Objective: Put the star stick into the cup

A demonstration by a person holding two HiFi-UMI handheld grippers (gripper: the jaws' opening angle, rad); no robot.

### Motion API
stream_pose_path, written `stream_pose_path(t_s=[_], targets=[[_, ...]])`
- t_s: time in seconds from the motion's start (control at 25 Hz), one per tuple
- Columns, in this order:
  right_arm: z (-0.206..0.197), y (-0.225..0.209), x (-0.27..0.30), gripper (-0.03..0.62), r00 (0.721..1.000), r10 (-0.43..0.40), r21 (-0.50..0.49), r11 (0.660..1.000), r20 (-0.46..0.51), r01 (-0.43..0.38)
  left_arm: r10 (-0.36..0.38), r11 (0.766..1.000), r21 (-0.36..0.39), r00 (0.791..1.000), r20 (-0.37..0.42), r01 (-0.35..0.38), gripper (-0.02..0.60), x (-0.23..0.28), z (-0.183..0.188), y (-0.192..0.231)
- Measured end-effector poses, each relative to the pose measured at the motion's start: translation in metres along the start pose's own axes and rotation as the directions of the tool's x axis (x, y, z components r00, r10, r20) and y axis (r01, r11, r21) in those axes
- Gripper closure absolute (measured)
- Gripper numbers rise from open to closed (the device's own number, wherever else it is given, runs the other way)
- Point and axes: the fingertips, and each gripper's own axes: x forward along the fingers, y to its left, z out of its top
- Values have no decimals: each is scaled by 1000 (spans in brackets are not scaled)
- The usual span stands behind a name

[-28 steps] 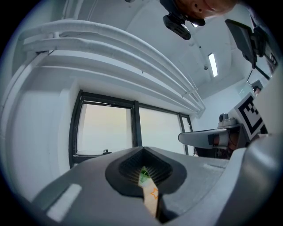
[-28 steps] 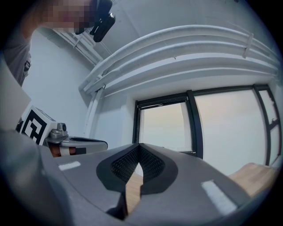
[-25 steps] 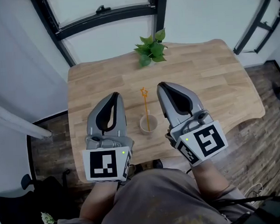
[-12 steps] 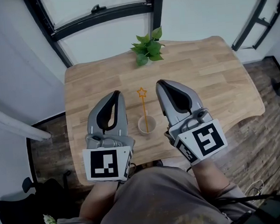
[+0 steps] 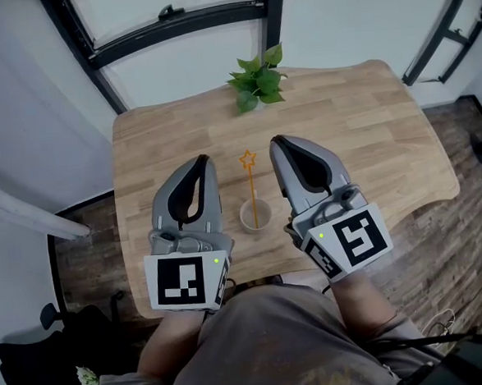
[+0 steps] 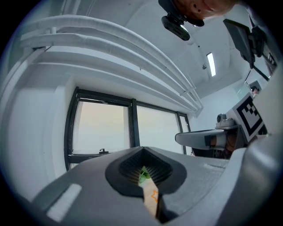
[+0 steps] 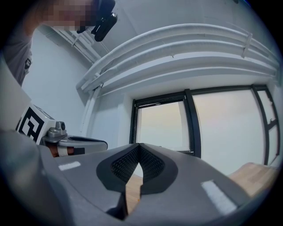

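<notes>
A white cup (image 5: 255, 215) stands on the wooden table (image 5: 351, 122) between my two grippers. The orange star stick (image 5: 249, 179) stands in the cup, leaning away from me, star end up. My left gripper (image 5: 202, 161) is just left of the cup, jaws shut with nothing in them. My right gripper (image 5: 276, 145) is just right of the cup, also shut and empty. Neither touches the cup or stick. In the left gripper view a sliver of the orange star (image 6: 153, 195) and green leaves (image 6: 143, 175) shows through the slit between the jaws.
A small green plant (image 5: 258, 79) stands at the table's far edge, beyond the stick. A black-framed window (image 5: 180, 23) is behind the table. Dark wood floor (image 5: 442, 239) lies right of the table. The person's lap fills the bottom of the head view.
Almost nothing has changed. Both grippers stay shut beside the cup, and the stick stays in the cup. Only the head camera has shifted slightly.
</notes>
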Motion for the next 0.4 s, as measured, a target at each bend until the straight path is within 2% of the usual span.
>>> stream_pose_path(t_s=[0.4], targets=[[-3, -7, 2, 571, 1000, -1, 8, 1000, 3, 1, -2, 1000, 6, 1000, -5, 2, 581, 7, -3, -1]])
